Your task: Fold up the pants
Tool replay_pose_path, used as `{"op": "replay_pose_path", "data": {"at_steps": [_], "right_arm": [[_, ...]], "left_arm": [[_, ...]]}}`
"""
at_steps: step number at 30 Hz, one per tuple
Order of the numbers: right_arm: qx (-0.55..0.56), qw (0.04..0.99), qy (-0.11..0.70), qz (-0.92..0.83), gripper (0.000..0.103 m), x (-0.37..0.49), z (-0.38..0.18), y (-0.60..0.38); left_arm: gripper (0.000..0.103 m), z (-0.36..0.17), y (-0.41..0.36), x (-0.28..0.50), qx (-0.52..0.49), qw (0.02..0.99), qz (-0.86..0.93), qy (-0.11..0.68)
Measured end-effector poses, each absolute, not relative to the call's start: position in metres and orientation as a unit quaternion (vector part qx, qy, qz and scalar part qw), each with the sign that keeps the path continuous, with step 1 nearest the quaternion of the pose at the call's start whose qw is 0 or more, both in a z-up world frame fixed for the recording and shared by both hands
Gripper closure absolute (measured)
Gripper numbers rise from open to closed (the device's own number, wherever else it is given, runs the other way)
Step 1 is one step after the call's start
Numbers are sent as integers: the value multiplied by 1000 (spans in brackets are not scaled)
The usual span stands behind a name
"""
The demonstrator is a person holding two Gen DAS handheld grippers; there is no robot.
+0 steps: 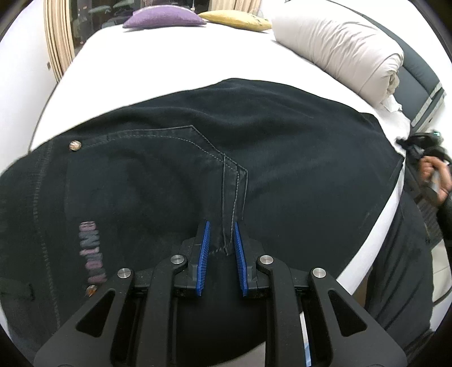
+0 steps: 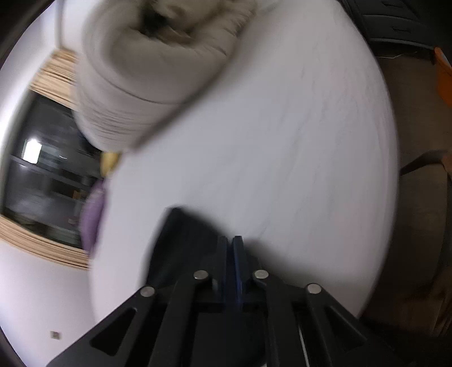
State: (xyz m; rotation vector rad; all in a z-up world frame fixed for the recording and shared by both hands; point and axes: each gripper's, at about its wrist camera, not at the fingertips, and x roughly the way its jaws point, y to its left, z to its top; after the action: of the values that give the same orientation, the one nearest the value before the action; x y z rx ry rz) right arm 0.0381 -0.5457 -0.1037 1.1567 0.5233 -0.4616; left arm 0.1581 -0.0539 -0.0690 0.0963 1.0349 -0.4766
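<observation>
Black jeans [image 1: 175, 158] lie spread on the white bed [image 1: 158, 65], waistband at the left, a metal button [image 1: 75, 145] showing. My left gripper [image 1: 221, 225] has its blue pads [image 1: 205, 240] closed on the stitched fly seam [image 1: 234, 192] at the near edge. In the blurred right wrist view my right gripper [image 2: 233, 240] is shut on a dark flap of the pants [image 2: 183, 234] above the white sheet [image 2: 282, 141]. The right gripper and the hand holding it also show at the left wrist view's right edge [image 1: 423, 152].
A rolled beige duvet [image 1: 344, 48] lies at the far right of the bed, also in the right wrist view [image 2: 147, 70]. A purple cushion [image 1: 163, 17] and a yellow cushion [image 1: 237, 19] sit at the far end. A dark window [image 2: 42, 175] is beyond.
</observation>
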Motion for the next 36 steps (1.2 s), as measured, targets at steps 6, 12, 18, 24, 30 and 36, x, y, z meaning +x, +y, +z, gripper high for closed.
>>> {"op": "replay_pose_path", "data": {"at_steps": [6,12,18,24,30,36], "right_arm": [[529,799,284,17,86,80,-85,-409],[550,755,356,14,103,110,-147,-378],[552,761,297,-167,95,55,-122,-461],[504,812,295,-15,87,123,-58,-372],[480,766,377,200,73,256,-79,-213],[500,731,428,180,103,356,-142,-201]], "left_arm": [[86,-67,-84,168,51,844,-223,485],[85,-75,-68,164,34,844,-218,489],[85,-53,-21,147,0,860,-198,469],[85,-27,-14,214,-25,888,-168,427],[85,-66,19,249,-71,871,-147,463],[85,-76,53,236,-115,873,-177,440]]}}
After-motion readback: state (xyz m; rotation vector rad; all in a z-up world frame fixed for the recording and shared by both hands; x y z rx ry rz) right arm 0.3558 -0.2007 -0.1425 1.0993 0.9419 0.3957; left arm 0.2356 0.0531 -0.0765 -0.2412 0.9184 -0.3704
